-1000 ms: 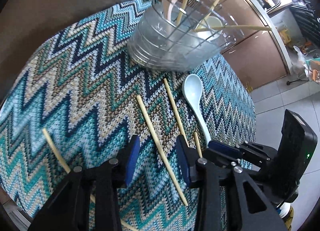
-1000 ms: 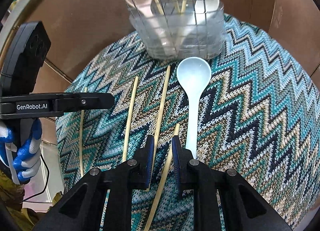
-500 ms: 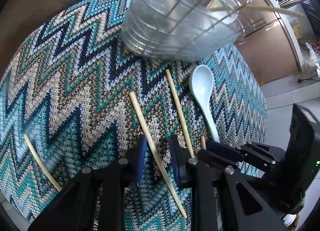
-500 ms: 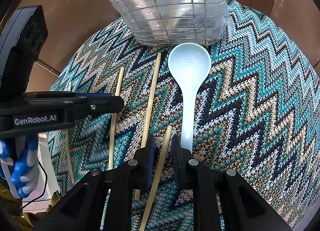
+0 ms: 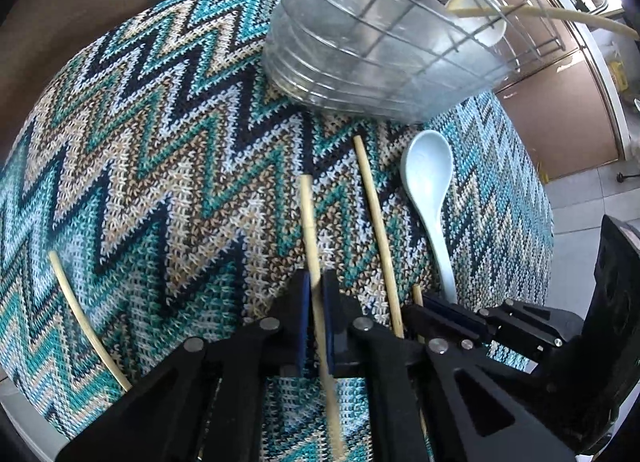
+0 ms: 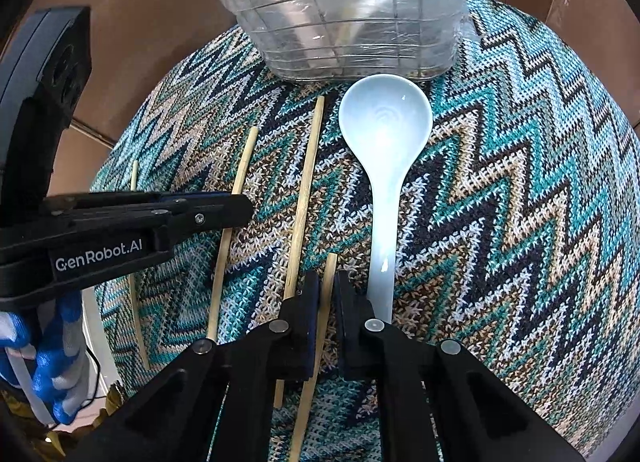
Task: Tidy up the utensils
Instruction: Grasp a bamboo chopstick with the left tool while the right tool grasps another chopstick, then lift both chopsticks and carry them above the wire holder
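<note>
Several bamboo chopsticks and a pale blue spoon (image 5: 428,190) lie on a zigzag knit mat (image 5: 140,166). My left gripper (image 5: 315,282) is shut on one chopstick (image 5: 310,222), its jaws tight against the stick. My right gripper (image 6: 326,286) is shut on another, shorter-showing chopstick (image 6: 330,266) just left of the spoon's (image 6: 384,150) handle. A wire basket with a clear liner (image 6: 344,10) stands at the mat's far side and holds spoons and chopsticks; it also shows in the left wrist view (image 5: 384,50). Two more chopsticks (image 6: 306,190) (image 5: 86,318) lie loose.
The left gripper's body (image 6: 120,222) crosses the left side of the right wrist view, held by a blue-gloved hand (image 6: 52,374). Brown walls (image 6: 140,22) surround the mat. Kitchen cabinets (image 5: 560,102) and tiled floor lie beyond the right edge.
Both grippers moved forward and lower toward the basket. My left jaws went from open around the chopstick to shut on it. My right jaws narrowed onto their chopstick.
</note>
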{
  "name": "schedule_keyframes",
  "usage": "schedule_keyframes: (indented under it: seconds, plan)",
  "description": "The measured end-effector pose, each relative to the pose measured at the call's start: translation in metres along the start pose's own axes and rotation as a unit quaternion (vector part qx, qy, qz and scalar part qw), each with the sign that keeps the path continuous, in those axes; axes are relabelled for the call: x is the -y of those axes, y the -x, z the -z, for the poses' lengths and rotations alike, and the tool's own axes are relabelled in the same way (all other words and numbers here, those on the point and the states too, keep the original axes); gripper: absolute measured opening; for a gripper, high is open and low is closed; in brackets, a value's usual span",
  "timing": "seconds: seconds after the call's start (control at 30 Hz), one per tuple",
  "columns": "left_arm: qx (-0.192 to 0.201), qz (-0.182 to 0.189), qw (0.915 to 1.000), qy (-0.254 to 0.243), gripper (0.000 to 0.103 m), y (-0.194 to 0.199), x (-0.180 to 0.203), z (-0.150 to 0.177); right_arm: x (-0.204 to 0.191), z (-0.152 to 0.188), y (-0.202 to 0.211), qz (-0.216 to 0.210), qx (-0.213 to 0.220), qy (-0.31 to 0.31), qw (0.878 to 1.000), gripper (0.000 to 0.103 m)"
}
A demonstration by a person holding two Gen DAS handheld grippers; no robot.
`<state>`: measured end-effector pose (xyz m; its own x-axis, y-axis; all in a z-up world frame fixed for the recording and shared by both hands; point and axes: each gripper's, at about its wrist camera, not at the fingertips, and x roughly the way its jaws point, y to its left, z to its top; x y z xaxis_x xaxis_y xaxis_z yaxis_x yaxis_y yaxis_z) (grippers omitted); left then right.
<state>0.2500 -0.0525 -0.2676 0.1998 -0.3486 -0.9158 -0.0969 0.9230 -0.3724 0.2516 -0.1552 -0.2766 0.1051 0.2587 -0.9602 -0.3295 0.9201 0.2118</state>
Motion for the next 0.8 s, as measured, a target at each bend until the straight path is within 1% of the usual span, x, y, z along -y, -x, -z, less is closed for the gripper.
schedule_keyframes:
  seconds: [0.1,0.2,0.27,0.3,0.33,0.37,0.43,0.53,0.63,0.7,0.8]
  plan:
    - [0.016,0.017,0.9997,0.001,0.005,0.009,-0.003,0.005,0.001,0.004,0.006,-0.002,0.006,-0.002,1.000,0.006]
    - [0.047,0.047,0.9977,-0.011,0.005,0.028,-0.002,0.011,-0.003,0.011,0.017,-0.003,0.018,0.002,1.000,0.006]
    - [0.078,0.064,0.9944,-0.030,0.005,0.049,0.000,0.017,-0.005,0.017,0.029,-0.001,0.034,0.006,0.999,0.006]
    - [0.098,0.069,0.9918,-0.043,0.005,0.063,0.001,0.021,-0.008,0.021,0.035,0.000,0.043,0.009,0.999,0.006]
    - [0.109,0.075,0.9899,-0.051,0.005,0.072,0.001,0.024,-0.011,0.024,0.044,0.002,0.056,0.014,0.998,0.006]
    - [0.128,0.085,0.9862,-0.062,0.005,0.086,0.000,0.028,-0.014,0.028,0.052,0.004,0.067,0.018,0.998,0.006]
    - [0.160,0.089,0.9800,-0.078,0.005,0.111,-0.001,0.035,-0.017,0.036,0.068,0.005,0.089,0.021,0.996,0.006]
    - [0.204,0.096,0.9694,-0.097,0.005,0.148,-0.004,0.047,-0.026,0.050,0.096,0.007,0.132,0.029,0.991,0.006]
    - [0.237,0.102,0.9603,-0.106,0.005,0.176,-0.005,0.056,-0.036,0.063,0.118,0.009,0.168,0.032,0.985,0.006]
    - [0.254,0.107,0.9549,-0.111,0.005,0.192,-0.009,0.061,-0.030,0.075,0.135,0.009,0.187,0.032,0.982,0.006]
    - [0.278,0.107,0.9470,-0.120,0.005,0.212,-0.008,0.072,-0.039,0.089,0.157,0.014,0.217,0.035,0.975,0.006]
